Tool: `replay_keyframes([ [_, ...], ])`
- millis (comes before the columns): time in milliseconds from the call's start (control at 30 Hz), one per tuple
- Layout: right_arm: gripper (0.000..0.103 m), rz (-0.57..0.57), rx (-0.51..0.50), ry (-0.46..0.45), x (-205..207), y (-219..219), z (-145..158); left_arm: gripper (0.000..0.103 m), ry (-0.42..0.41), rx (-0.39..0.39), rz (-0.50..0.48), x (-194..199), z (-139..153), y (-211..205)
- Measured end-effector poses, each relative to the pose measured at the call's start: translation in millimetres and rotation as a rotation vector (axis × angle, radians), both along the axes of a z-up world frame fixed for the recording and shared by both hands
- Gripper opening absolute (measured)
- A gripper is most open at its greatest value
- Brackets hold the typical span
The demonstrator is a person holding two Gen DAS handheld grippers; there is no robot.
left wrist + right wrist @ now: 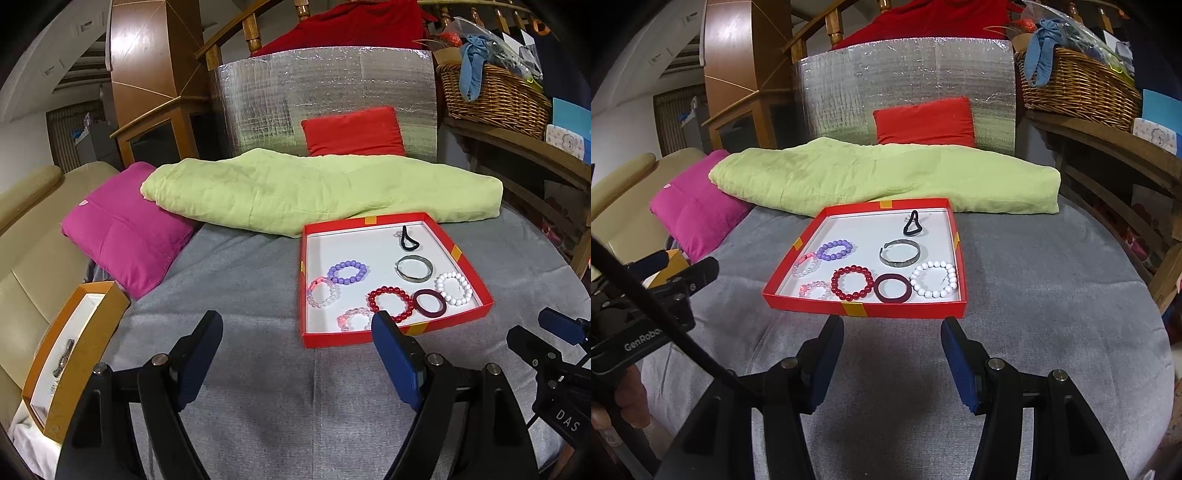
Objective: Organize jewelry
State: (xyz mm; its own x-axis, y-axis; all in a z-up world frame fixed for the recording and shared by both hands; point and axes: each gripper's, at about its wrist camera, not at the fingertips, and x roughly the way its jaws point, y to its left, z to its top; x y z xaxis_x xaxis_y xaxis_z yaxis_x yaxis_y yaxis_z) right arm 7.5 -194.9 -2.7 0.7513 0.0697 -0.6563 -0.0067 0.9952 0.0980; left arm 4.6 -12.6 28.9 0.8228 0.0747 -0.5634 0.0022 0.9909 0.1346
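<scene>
Red tray (908, 309) with bracelets just ahead of right claw (892, 360), nearer than left claw (297, 356); both claws apart, empty; dark red bracelet (851, 283) closest

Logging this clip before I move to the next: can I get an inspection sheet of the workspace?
Surface: grey cloth, bare in front of both grippers.
Job's things: red tray holds beaded bracelets, a silver bangle, a dark ring, a black hair tie; orange box at left holds a metal piece.
Clutter: green blanket, pink cushion.
Grippers: left gripper open, empty; right gripper open, empty.
Cables: black cable crosses the right wrist view.
Surroundings: wicker basket, foil panel.
</scene>
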Motion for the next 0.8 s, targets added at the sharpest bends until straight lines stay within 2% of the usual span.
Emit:
replay_keyframes([
  [800,0.059,-0.001,-0.003,-0.013,0.0,0.7,0.4,0.083,-0.022,-0.001,0.007,-4.8,5.7,4.9],
])
